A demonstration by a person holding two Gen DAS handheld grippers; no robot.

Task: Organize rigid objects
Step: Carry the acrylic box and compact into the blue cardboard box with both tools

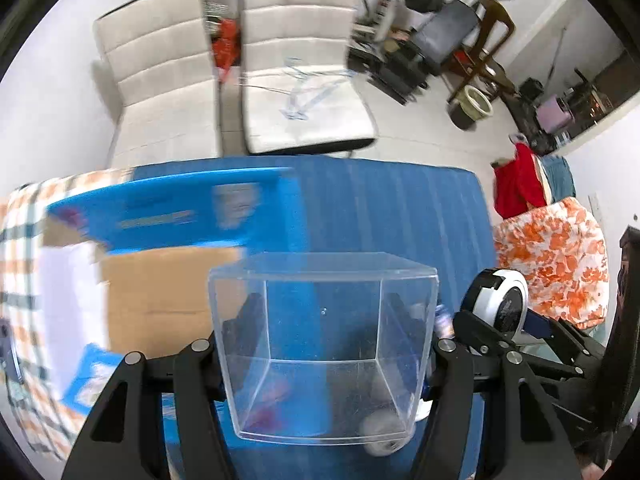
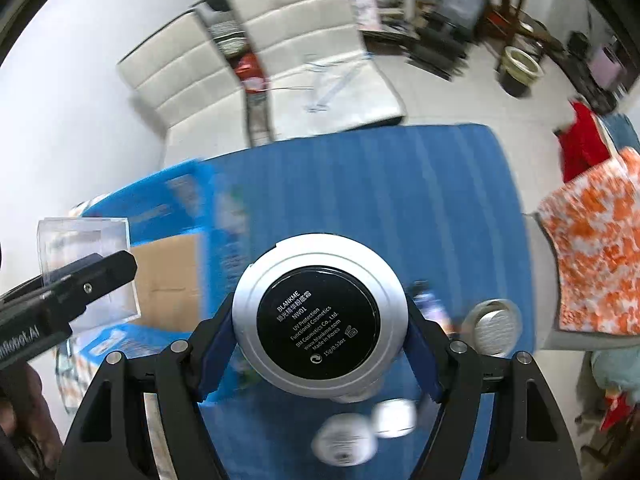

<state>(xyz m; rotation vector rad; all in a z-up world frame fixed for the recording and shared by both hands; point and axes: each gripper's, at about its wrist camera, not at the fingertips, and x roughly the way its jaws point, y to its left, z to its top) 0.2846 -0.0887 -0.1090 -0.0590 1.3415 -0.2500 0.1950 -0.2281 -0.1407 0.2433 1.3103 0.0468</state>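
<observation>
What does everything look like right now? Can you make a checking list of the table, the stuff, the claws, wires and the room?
Surface: blue striped table cover, with an open blue cardboard box at its left.
Job's things: clear plastic box and round silver compact, both lifted above the table.
Clutter: small round jars and white lids on the cover, blurred.
Claws: left claw shut on the clear plastic box; right claw shut on the round silver compact.
Cables: nothing seen.
Surroundings: two white chairs, red cloth, orange flowered fabric, stacked dark furniture behind.
</observation>
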